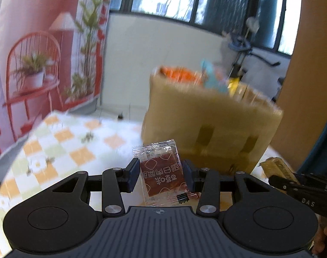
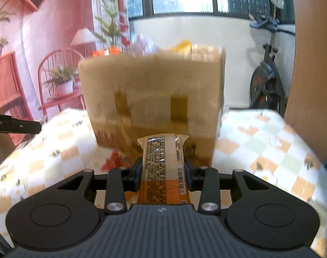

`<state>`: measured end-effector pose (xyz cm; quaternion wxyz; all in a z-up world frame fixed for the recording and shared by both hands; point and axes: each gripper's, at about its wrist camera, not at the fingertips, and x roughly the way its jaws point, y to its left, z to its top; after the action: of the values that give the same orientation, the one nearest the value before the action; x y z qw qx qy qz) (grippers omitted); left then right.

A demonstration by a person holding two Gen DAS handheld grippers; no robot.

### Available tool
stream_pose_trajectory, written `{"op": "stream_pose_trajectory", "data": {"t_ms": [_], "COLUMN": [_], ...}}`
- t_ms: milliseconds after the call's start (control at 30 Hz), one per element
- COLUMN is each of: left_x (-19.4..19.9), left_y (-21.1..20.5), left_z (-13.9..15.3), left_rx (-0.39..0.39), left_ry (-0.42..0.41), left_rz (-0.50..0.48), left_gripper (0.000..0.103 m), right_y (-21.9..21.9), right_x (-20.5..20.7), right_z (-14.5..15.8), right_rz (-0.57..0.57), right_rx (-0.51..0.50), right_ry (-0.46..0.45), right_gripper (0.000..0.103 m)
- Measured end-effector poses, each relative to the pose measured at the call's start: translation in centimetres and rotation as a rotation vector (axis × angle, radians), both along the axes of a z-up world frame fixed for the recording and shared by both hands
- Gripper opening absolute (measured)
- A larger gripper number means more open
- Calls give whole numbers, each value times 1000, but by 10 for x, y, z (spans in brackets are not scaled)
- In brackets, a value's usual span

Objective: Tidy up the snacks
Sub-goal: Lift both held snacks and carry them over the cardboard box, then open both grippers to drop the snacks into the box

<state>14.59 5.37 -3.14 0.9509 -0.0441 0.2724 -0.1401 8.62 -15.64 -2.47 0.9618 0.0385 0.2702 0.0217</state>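
While both grippers carry a packet, the governing relation is height: the cardboard box (image 2: 152, 99) stands on the far side of each gripper, and its open top sits above both packets in the 2 wrist views.

The left gripper (image 1: 161, 176) is clamped on a small snack sachet (image 1: 163, 172), a flat clear-film pack with a dark red printed panel and crimped, serrated ends. Its long axis runs near to far, roughly along the fingers, tilted slightly left. The box lies ahead and to the right of it.

The right gripper (image 2: 163, 169) is clamped on a long snack bar (image 2: 163, 161), a narrow pale wrapper with dense print, an orange lower band and a barcode strip. Its long axis points straight at the box's near wall, so this hand looks the more squarely aligned.

The box is matte brown cardboard with 2 darker tape patches on the near wall; orange, blue and yellow packets (image 1: 206, 79) protrude from its top. A checked tablecloth (image 2: 271, 150) covers the table. Both packets must clear the rim before release; thin film may crumple or slip.
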Motion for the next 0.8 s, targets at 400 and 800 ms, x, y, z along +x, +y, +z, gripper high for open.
{"op": "stream_pose_trajectory", "data": {"t_ms": [400, 800], "left_x": [34, 118], "left_y": [-25, -90], "left_z": [68, 75], "left_rx": [-21, 27], "left_ry": [-162, -173], "left_rz": [-31, -109], "left_gripper": [46, 46], "right_y": [-3, -22], "right_x": [24, 98], "right_z": [77, 101], "right_rz": [24, 0], "right_rx": [-17, -49], "right_ry": [-175, -257], "right_gripper": [39, 39]}}
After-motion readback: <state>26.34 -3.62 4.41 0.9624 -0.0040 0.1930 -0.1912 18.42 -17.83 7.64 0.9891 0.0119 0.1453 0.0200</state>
